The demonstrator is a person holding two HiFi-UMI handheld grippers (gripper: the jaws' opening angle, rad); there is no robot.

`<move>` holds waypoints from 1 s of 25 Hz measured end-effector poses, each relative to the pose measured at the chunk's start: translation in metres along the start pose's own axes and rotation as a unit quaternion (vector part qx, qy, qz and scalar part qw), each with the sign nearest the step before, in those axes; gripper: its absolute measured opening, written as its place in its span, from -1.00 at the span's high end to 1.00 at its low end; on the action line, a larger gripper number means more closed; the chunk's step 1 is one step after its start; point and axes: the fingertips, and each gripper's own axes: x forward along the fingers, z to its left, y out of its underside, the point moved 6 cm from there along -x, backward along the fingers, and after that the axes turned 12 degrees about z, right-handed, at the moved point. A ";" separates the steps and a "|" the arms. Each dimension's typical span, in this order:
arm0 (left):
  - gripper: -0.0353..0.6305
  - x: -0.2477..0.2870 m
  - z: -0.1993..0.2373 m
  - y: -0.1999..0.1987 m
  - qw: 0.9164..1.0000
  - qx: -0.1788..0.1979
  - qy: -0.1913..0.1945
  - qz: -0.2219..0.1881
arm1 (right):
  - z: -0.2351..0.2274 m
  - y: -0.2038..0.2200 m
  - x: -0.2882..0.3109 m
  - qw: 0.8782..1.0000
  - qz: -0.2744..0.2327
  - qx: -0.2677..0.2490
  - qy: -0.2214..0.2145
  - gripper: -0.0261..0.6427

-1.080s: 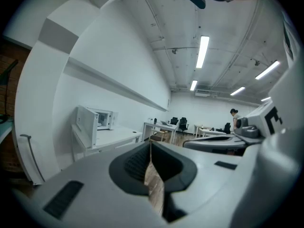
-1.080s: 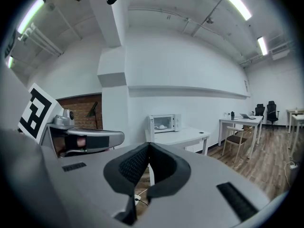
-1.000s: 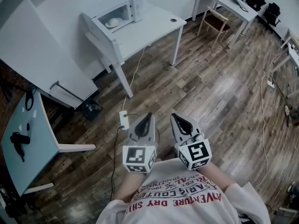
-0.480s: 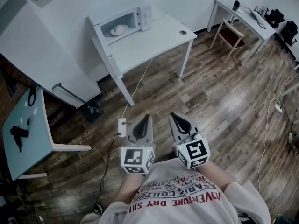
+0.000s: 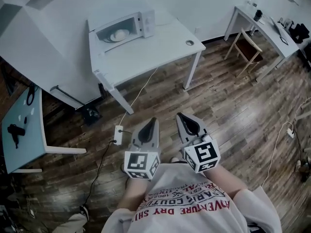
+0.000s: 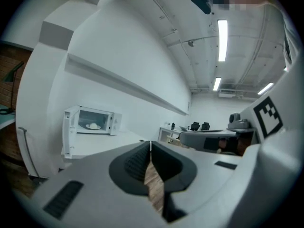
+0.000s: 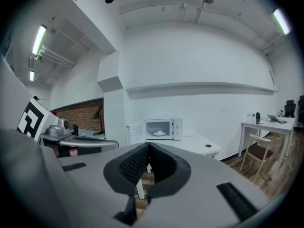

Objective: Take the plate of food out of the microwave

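The person stands on a dark wood-plank floor and holds both grippers out at waist level, side by side and close together, pointing towards a white rectangular table that is well apart from them. The left gripper, grey with a marker cube at its back, has its jaws pressed fully together with nothing between them; its own view shows the ribbed black pads meeting in a thin line. The right gripper, of the same build, is likewise closed and empty, its pads touching at the tips. On the far left part of the table stands a white boxy microwave oven with its door swung open to the left. Inside, on the oven floor, sits the white plate of food, carrying a pale rounded mound; at this distance what the food is cannot be made out. Neither gripper is near the oven or the plate. A white power strip lies on the floor between the person and the table, with a cable running up towards the tabletop. At the left edge stands a pale blue-green side table. A wooden chair stands at a second white desk at the upper right.
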 end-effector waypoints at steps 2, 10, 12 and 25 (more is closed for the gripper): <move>0.86 0.016 -0.006 -0.002 1.000 -0.008 0.007 0.007 | -0.015 -0.002 0.009 1.000 0.002 0.005 -0.006 0.89; 0.86 0.092 0.027 -0.019 0.999 -0.018 0.008 0.026 | -0.055 -0.009 0.072 1.000 0.018 0.012 -0.014 0.89; 0.86 0.117 0.042 -0.029 0.999 -0.022 0.012 0.024 | -0.067 -0.016 0.094 1.000 0.021 0.010 -0.008 0.89; 0.86 0.242 0.189 -0.116 1.000 -0.018 0.015 0.016 | -0.115 -0.098 0.273 0.999 0.032 -0.001 0.010 0.89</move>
